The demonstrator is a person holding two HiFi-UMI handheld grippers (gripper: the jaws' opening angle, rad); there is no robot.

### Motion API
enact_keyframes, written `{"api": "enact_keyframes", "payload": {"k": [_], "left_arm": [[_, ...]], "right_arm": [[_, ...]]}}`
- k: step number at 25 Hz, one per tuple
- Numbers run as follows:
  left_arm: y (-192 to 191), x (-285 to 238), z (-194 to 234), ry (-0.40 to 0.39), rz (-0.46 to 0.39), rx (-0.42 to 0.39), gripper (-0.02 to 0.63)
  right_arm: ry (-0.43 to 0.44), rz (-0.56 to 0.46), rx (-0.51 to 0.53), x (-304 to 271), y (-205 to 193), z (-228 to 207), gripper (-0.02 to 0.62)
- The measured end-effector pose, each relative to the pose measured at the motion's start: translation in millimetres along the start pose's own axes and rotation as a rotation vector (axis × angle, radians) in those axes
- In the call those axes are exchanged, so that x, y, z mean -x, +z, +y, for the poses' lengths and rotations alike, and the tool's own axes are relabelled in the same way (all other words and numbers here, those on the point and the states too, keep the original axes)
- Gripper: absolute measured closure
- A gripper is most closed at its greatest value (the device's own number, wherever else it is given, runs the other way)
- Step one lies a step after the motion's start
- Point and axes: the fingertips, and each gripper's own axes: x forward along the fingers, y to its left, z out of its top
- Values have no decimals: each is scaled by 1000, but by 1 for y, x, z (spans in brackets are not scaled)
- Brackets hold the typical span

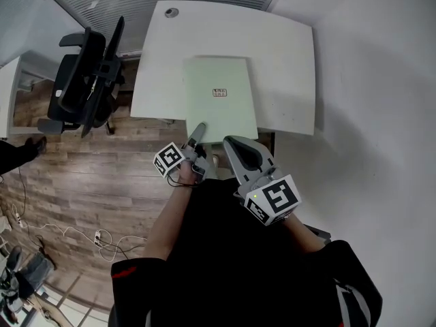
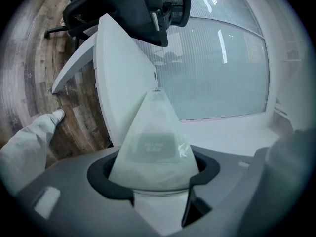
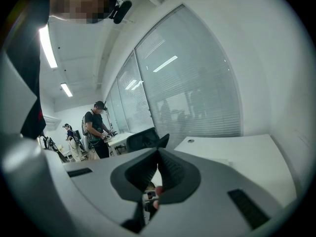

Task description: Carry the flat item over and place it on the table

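With left hand-held gripper (image 1: 197,133), pinching flat item (image 1: 219,80) by near edge, likely to lay it level on table (image 1: 286,53); with right hand-held gripper (image 1: 231,145), jaws together, empty, standing clear.

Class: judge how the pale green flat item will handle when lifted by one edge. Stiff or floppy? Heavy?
Probably stiff: held at its near edge by the left gripper, the flat item shows no sag. Likely light, being thin. Its glossy surface may slip.
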Motion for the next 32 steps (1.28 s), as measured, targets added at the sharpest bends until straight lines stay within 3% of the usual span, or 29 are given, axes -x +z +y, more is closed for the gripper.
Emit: {"api": "enact_keyframes", "payload": {"k": [10,23,27,32], "left_arm": [[-11,-17,29,143,64,-55,275],[1,-20,62,339,74,-61,207],[8,-21,66,395,86,-110,195],[19,-28,61,458,110,-246,189]], "right_arm": [[-30,19,-23,-8,-5,-12,595],[-59,24,-60,-22,-6,-28,595],[-62,35,-63,-30,-5,-32,595],[-62,38,-72,-40,-3,-40,595]]}}
